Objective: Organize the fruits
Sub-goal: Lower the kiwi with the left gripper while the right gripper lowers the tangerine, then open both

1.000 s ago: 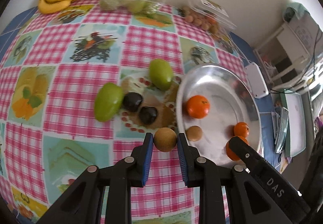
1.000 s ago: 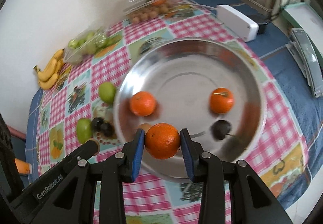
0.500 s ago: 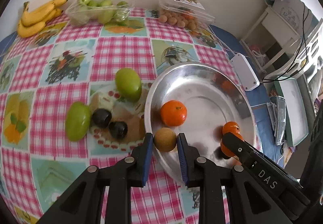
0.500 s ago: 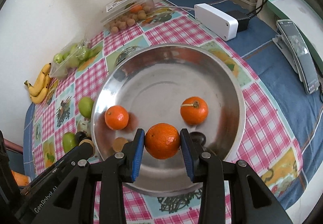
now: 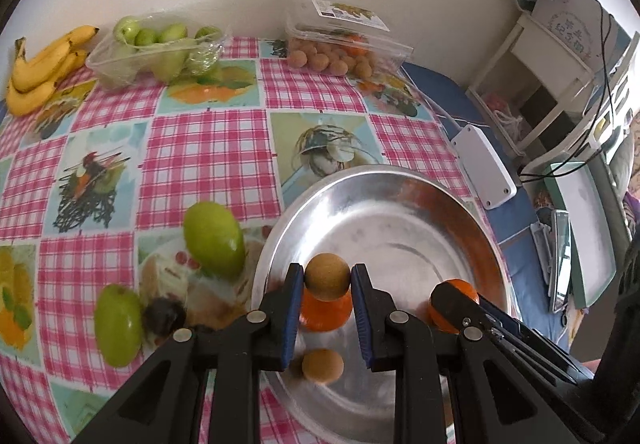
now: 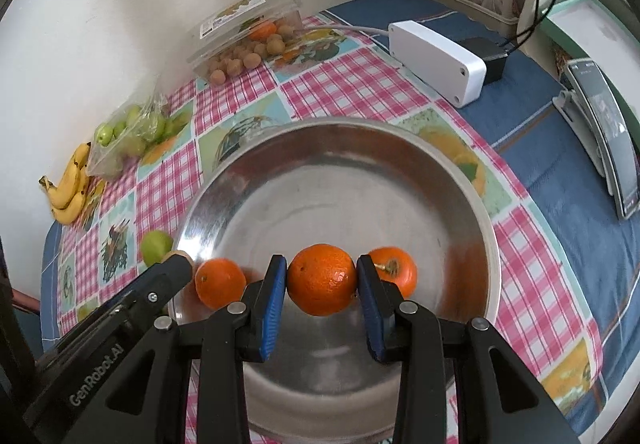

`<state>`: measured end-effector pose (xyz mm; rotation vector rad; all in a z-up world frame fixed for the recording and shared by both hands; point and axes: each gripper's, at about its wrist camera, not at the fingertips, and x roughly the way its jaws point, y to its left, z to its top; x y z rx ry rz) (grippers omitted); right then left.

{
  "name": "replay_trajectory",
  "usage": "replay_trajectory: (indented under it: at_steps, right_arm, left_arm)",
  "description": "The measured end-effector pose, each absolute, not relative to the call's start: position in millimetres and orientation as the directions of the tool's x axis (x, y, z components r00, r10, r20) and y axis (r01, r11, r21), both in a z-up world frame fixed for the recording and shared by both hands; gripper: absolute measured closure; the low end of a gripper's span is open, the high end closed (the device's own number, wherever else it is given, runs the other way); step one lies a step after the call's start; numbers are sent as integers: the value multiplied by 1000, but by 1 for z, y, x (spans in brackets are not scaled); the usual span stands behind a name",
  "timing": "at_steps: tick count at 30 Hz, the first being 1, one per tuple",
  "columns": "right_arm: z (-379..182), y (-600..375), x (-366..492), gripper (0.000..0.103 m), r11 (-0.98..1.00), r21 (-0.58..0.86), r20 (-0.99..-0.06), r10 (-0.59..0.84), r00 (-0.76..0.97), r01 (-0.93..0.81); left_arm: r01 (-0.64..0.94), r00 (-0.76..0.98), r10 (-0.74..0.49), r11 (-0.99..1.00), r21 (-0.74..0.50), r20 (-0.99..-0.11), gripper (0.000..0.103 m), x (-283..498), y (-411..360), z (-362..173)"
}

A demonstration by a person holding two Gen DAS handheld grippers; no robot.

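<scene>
My left gripper (image 5: 327,278) is shut on a small round brown fruit (image 5: 327,276) and holds it above the left part of the steel bowl (image 5: 400,200). Under it in the bowl lie an orange (image 5: 326,314) and another brown fruit (image 5: 322,365). My right gripper (image 6: 322,280) is shut on an orange (image 6: 322,279) above the bowl (image 6: 340,148). Two more oranges (image 6: 220,287) (image 6: 394,271) lie in the bowl. Two green fruits (image 5: 213,238) (image 5: 117,324) and a dark plum (image 5: 164,318) lie on the checked cloth left of the bowl.
Bananas (image 5: 40,66), a tub of green fruit (image 5: 156,48) and a clear box of small brown fruit (image 5: 344,40) stand along the far wall. A white box (image 6: 438,62) with a cable, a phone (image 6: 608,132) and shelves are to the right.
Both grippers have moved forward over the bowl with their fruits still held. The left one came from the cloth over the bowl's left rim.
</scene>
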<state>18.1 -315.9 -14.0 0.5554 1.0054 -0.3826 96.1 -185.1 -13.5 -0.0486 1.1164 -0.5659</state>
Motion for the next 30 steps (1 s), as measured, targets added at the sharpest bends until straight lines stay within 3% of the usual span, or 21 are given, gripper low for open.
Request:
replay_trajectory:
  at_steps: [30]
  right_arm:
    - [-16, -330, 49, 65, 796, 194, -867, -135, 481, 574]
  left_arm:
    - [418, 278, -492, 835, -358, -825, 77, 124, -203, -25]
